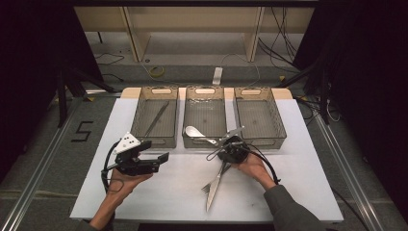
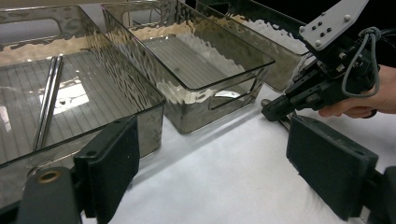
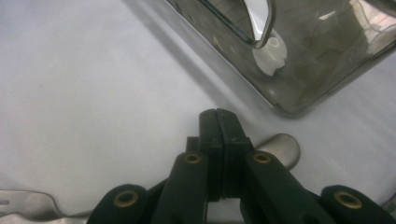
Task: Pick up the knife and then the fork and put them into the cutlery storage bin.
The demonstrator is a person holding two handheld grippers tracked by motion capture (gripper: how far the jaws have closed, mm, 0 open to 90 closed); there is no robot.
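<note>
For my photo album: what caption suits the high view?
Two hand-held grippers, left gripper open, right gripper over a knife, before three bins.

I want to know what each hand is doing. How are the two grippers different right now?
The left gripper has its jaws wide apart with nothing between them; the right gripper has its jaws pressed together. The left gripper hovers in front of the left bin, while the right gripper is low over the knife and fork on the white table. Both are black and hand-held.
</note>
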